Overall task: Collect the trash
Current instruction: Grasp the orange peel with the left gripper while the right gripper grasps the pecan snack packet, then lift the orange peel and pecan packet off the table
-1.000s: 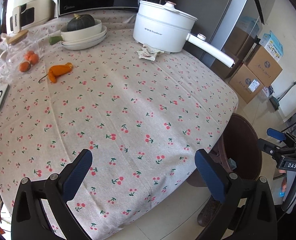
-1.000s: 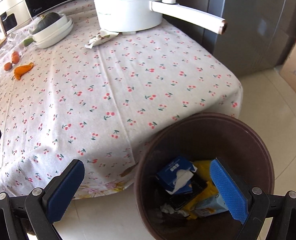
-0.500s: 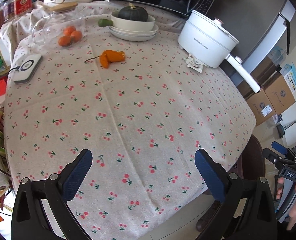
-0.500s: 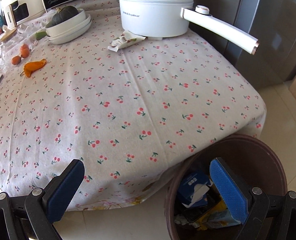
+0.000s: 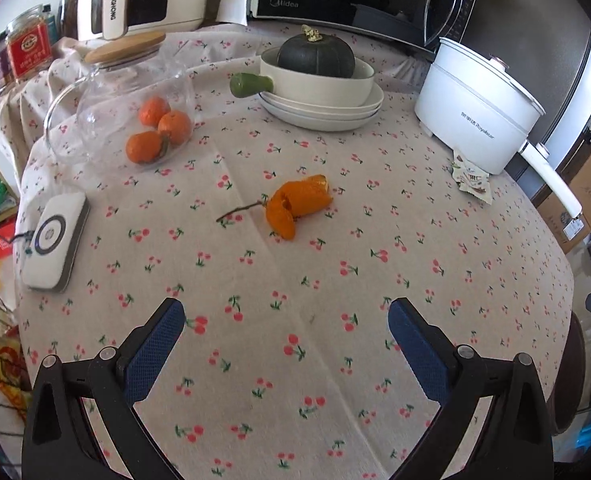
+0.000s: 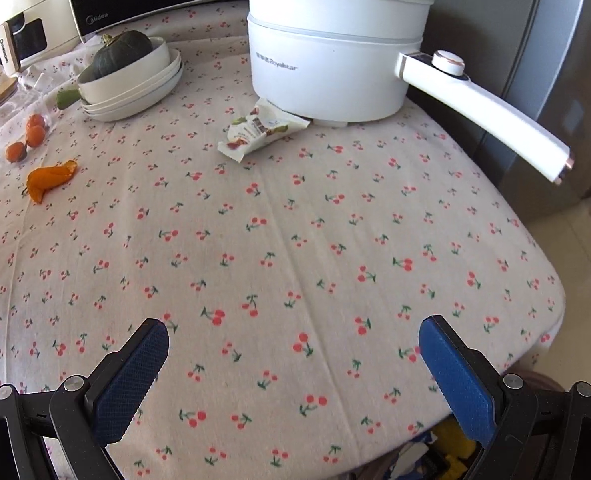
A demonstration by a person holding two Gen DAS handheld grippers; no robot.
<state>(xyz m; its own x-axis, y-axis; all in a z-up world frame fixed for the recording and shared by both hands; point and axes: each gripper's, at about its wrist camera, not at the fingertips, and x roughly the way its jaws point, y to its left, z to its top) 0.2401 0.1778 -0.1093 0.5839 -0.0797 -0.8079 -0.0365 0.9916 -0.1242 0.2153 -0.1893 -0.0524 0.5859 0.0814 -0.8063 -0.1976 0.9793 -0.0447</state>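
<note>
Both wide open and empty above the bench [image 5: 375, 280]: left gripper [image 5: 286, 314] facing orange peel [image 5: 295, 206], right gripper [image 6: 293, 334] facing snack wrapper [image 6: 261, 130].

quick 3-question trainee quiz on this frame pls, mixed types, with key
1. True or false: the left gripper and the right gripper each hold trash.
2. Which trash lies partly tucked under the white pot? A) orange peel B) snack wrapper C) charger pad
3. Fill in: the whole oranges sit inside a glass ____.

Key
1. False; both have their jaws open and empty above the tablecloth.
2. B
3. jar
</note>
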